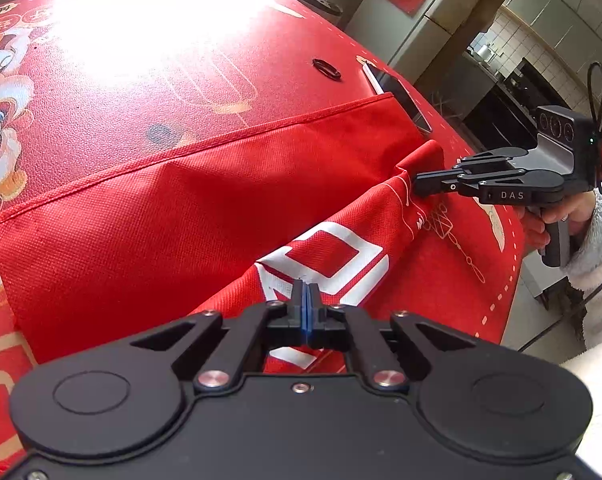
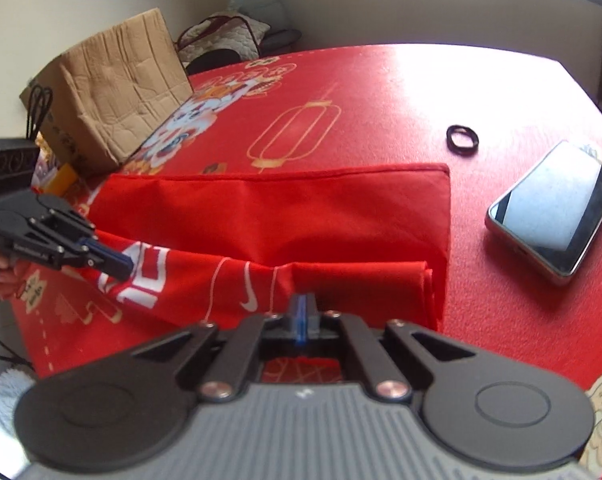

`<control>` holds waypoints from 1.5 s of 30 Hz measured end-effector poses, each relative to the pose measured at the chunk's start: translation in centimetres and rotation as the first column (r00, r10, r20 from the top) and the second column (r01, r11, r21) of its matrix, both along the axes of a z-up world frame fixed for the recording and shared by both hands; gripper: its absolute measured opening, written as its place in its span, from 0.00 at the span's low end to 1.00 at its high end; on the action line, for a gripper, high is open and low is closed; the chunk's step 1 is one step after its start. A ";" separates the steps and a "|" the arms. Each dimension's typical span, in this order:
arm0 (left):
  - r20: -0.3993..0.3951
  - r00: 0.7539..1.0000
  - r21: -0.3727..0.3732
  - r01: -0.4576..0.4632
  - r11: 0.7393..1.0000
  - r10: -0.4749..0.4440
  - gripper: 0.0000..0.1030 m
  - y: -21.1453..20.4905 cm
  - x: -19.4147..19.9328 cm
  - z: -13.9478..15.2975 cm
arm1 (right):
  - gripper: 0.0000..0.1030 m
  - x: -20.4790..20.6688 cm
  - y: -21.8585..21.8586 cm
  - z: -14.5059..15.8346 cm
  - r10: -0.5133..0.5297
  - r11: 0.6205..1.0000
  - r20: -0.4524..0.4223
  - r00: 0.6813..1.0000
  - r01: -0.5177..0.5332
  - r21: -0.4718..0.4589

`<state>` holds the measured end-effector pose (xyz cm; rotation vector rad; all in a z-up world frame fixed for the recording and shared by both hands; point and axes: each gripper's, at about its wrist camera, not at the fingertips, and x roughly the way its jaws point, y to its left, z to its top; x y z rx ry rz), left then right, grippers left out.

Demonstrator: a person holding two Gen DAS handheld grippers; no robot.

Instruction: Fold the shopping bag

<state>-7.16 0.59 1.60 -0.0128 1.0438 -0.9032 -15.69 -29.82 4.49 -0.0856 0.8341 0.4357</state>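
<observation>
Shopping bag point(image 1: 173, 208): red fabric, lay mid-frame on the surface point(image 1: 149, 60), near edge lifted into a fold.
Bag contents: none could be seen.
Bag print: white block shapes and a swoosh mark.
Left hand-held gripper point(image 1: 308, 300): clamped on the printed edge, bottom centre.
Right hand-held gripper point(image 2: 301, 312): clamped on the folded corner; body lettered "DAS".
Cardboard box point(image 2: 113, 92): upper left, contents not visible.
Phone point(image 2: 553, 208): right, screen up.
Black ring point(image 2: 463, 141): above the phone.

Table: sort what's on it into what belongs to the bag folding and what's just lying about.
Belongs to the job:
red shopping bag
left gripper, jaws shut on the bag
right gripper, jaws shut on the bag

Lying about:
phone
black ring
cardboard box
</observation>
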 end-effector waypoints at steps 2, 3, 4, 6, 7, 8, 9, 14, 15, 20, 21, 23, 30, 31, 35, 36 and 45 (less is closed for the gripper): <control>0.004 1.000 0.008 0.003 1.000 -0.003 0.04 -0.1 -0.1 0.1 | 0.07 -1.8 2.6 0.9 0.115 0.982 0.124 0.986 -0.094 -0.161; 0.006 1.000 0.012 0.005 1.000 -0.005 0.04 -0.2 -0.1 0.1 | 0.11 -3.0 4.2 1.2 0.202 0.953 0.193 0.960 -0.147 -0.267; 0.007 1.000 0.014 0.006 1.000 -0.006 0.04 -0.2 -0.1 0.2 | 0.19 -4.3 5.9 1.3 0.296 0.909 0.240 0.925 -0.196 -0.368; 0.014 1.000 0.026 0.013 1.000 -0.013 0.04 -0.4 -0.1 0.3 | 0.26 -6.5 8.7 1.0 0.466 0.802 0.264 0.845 -0.277 -0.530; 0.016 1.000 0.029 0.015 0.999 -0.016 0.04 -0.4 -0.2 0.3 | 0.29 -7.3 9.8 0.6 0.537 0.741 0.245 0.807 -0.313 -0.594; 0.019 1.000 0.031 0.018 0.999 -0.019 0.04 -0.5 -0.2 0.4 | 0.30 -8.0 10.8 0.1 0.600 0.675 0.218 0.770 -0.340 -0.654; 0.020 1.000 0.031 0.020 0.999 -0.021 0.04 -0.4 -0.2 0.4 | 0.35 -8.5 11.6 -0.5 0.651 0.609 0.187 0.736 -0.359 -0.707; 0.022 1.000 0.018 0.019 1.000 -0.019 0.04 -0.2 -0.2 0.2 | 0.48 -9.0 13.5 -3.4 0.771 0.357 0.049 0.635 -0.368 -0.858; 0.024 1.000 0.015 0.020 1.000 -0.020 0.04 -0.1 -0.2 0.2 | 0.48 -8.9 13.6 -3.7 0.777 0.332 0.040 0.628 -0.356 -0.873; 0.018 0.999 0.014 0.030 0.999 -0.030 0.03 -0.2 0.0 0.2 | 0.49 -8.2 13.5 -5.2 0.805 0.231 0.002 0.593 -0.311 -0.922; 0.018 0.999 0.012 0.032 0.999 -0.032 0.03 -0.1 0.0 0.2 | 0.50 -8.0 13.4 -5.4 0.811 0.213 -0.005 0.586 -0.303 -0.929; 0.012 0.999 0.005 0.032 0.999 -0.032 0.03 0.0 0.1 0.1 | 0.51 -7.8 13.3 -5.9 0.820 0.180 -0.017 0.571 -0.286 -0.941; 0.048 0.998 0.022 0.047 0.999 -0.048 0.03 -0.2 -0.4 0.3 | 0.56 -7.7 13.7 -7.1 0.858 0.091 -0.042 0.512 -0.234 -0.968; 0.054 0.997 0.026 0.049 0.998 -0.050 0.03 -0.2 -0.5 0.3 | 0.59 -7.5 13.7 -7.1 0.860 0.087 -0.044 0.508 -0.233 -0.969; 0.062 0.996 0.027 0.054 0.998 -0.056 0.03 -0.2 -0.7 0.4 | 0.61 -7.0 13.7 -7.0 0.868 0.070 -0.056 0.494 -0.233 -0.970; 0.062 0.996 0.026 0.055 0.998 -0.057 0.03 -0.2 -0.7 0.4 | 0.61 -6.9 13.7 -6.9 0.870 0.062 -0.065 0.488 -0.240 -0.969; 0.060 0.996 0.016 0.063 0.998 -0.064 0.03 0.1 -0.6 0.2 | 0.62 -5.2 13.3 -5.6 0.877 0.059 -0.116 0.467 -0.343 -0.938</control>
